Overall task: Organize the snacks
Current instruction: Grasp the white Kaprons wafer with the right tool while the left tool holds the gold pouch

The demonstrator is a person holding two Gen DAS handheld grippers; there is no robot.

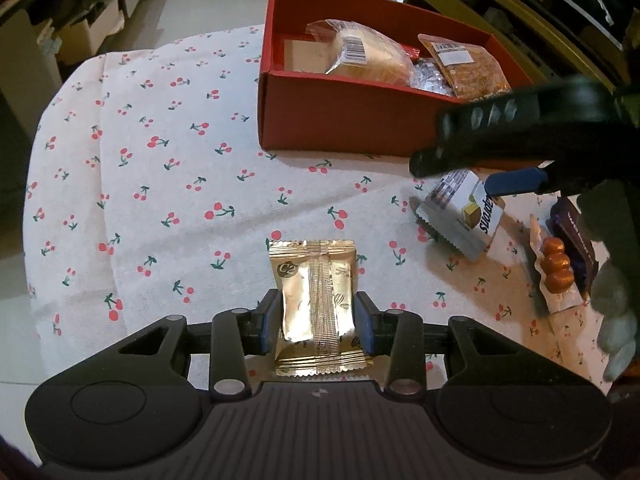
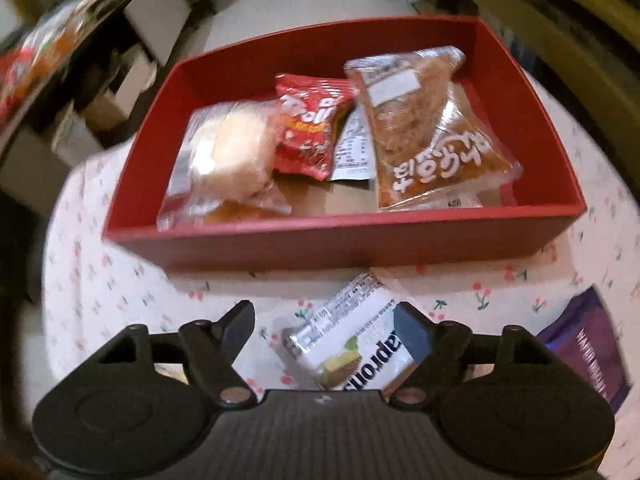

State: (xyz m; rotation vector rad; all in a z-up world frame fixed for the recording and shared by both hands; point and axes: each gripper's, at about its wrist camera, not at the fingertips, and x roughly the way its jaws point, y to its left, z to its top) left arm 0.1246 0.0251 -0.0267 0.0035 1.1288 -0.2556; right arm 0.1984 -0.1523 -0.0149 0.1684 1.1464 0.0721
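My left gripper [image 1: 316, 320] is shut on a gold snack packet [image 1: 316, 300] that lies on the cherry-print tablecloth [image 1: 160, 184]. My right gripper [image 2: 326, 320] is open with its fingers on both sides of a white wafer packet [image 2: 352, 344] on the cloth; it also shows in the left wrist view [image 1: 460, 168] over that packet [image 1: 464, 216]. The red box [image 2: 340, 240] stands just beyond, holding a bun in clear wrap [image 2: 228, 160], a red snack bag [image 2: 308, 128] and a brown snack bag [image 2: 432, 136].
A purple packet [image 2: 592, 344] lies on the cloth to the right of the right gripper. A tray of gold-wrapped chocolates [image 1: 556, 268] lies next to it. Cardboard boxes [image 1: 88, 28] and shelving stand on the floor beyond the table.
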